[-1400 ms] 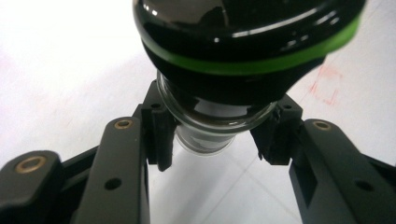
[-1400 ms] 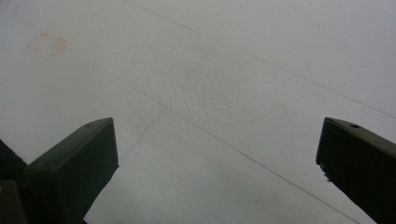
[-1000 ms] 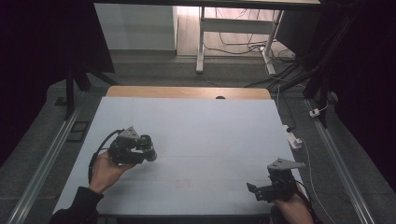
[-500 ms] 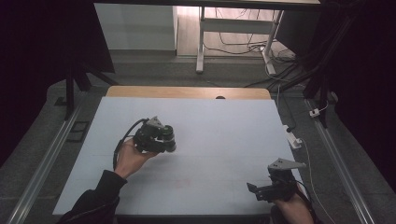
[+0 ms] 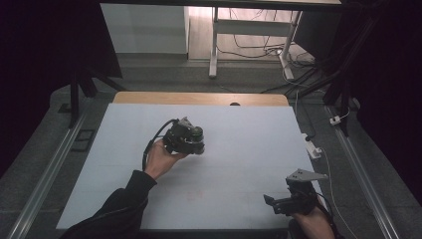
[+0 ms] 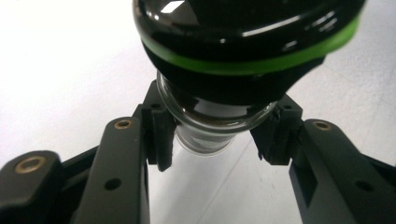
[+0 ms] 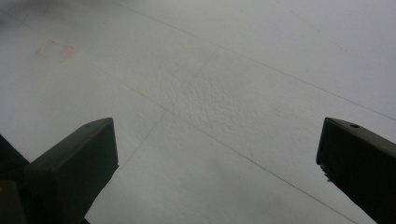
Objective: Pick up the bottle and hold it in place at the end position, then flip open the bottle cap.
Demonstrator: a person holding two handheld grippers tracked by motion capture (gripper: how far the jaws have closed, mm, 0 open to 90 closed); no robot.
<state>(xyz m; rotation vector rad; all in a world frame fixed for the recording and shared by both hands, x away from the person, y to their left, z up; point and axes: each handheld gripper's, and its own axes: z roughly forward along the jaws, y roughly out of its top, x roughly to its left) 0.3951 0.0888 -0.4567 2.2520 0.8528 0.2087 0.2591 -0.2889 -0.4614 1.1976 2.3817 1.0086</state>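
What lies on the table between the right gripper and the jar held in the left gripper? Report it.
Nothing: in the high view the white table is bare between the right gripper and the jar that the left gripper holds.

High view looks down on the table [image 5: 239, 199] — both gripper views sit close above it.

White table top [image 5: 239, 149], wood strip [image 5: 199, 98] at far edge. Power strip [image 5: 313, 148] w/ cable at table's right edge. Cables [image 5: 259, 47] on floor beyond.
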